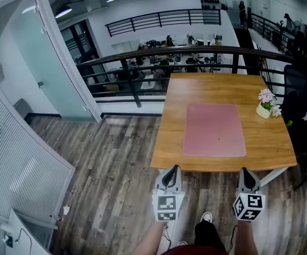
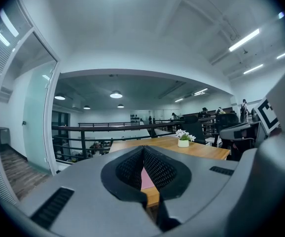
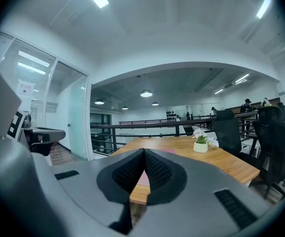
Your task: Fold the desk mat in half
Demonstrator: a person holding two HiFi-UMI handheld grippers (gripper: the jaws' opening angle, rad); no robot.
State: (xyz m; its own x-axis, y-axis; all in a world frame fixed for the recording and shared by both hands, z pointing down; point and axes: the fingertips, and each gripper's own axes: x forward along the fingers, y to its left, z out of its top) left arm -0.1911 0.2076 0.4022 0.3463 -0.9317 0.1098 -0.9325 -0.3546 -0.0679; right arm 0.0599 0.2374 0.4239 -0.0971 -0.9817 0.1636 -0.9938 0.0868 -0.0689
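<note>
Pink desk mat (image 1: 214,129) is lying flat, long axis running near to far. Left gripper (image 1: 171,170) and right gripper (image 1: 247,170) are hovering nearside, pointing far, jaws closed, empty.

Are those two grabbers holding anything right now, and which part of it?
Nothing is held. The left gripper and right gripper are both shut and empty; the pink desk mat lies flat on the table, untouched.
</note>
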